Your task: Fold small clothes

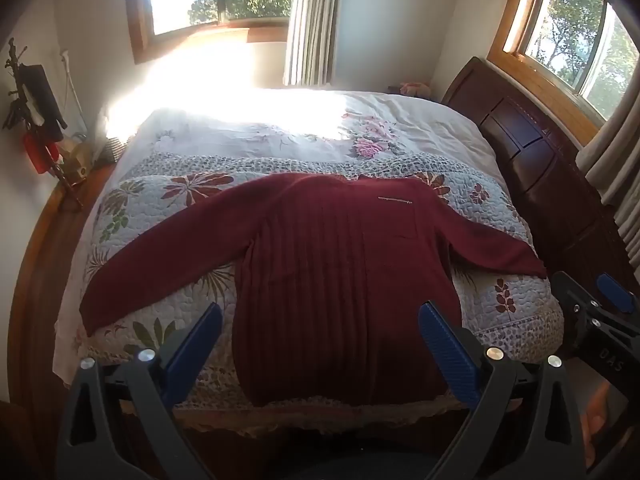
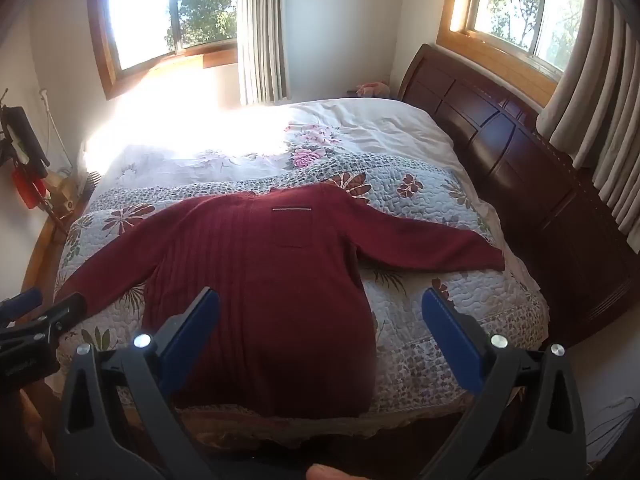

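Closest to me, at the bottom of each view, both tools hang over the foot of the bed with nothing in them. The left gripper (image 1: 320, 344) has its blue fingers spread wide, and the right gripper (image 2: 320, 336) is spread just as wide. Neither touches cloth; I take it they are held back and open to pick a first hold.

Just past them, filling the middle of both frames, the dark red sweater (image 1: 344, 280) lies flat and face up on the quilt (image 1: 516, 300), hem toward the bed's foot, collar away. Both sleeves are stretched out sideways, likely laid so that each can be turned in over the body. No fold is made yet.

Farther off, white bedding (image 2: 360, 128) lies in strong sun. A dark wooden headboard (image 2: 500, 148) runs down the right of the frame, with curtained windows (image 2: 168, 12) behind.
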